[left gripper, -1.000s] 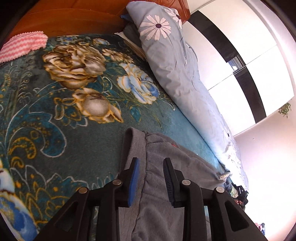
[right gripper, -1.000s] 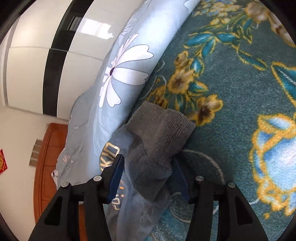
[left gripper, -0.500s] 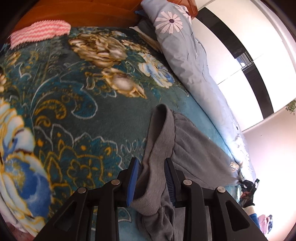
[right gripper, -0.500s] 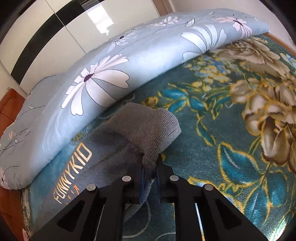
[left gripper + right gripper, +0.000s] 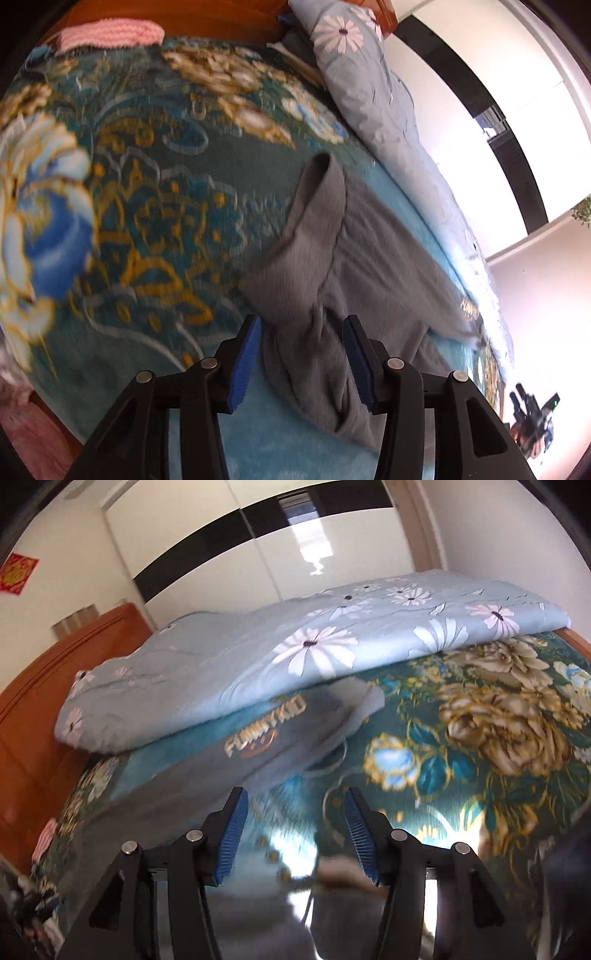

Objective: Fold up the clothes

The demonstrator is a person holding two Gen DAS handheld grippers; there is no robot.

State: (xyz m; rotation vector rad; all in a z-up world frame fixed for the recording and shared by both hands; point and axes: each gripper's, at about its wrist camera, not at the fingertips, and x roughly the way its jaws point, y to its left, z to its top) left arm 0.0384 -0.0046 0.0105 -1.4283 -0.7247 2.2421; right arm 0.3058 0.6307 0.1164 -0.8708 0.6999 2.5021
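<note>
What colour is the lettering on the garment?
Orange-gold lettering on the grey garment; clearest in the right wrist view.

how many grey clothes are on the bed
1: the grey garment lies on the floral blanket beside the folded blue quilt, its near end between the left gripper's opening jaws. Others may be hidden.

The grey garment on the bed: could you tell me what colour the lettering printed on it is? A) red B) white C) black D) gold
D: in the right wrist view the grey garment shows gold lettering just below the blue floral quilt.
</note>
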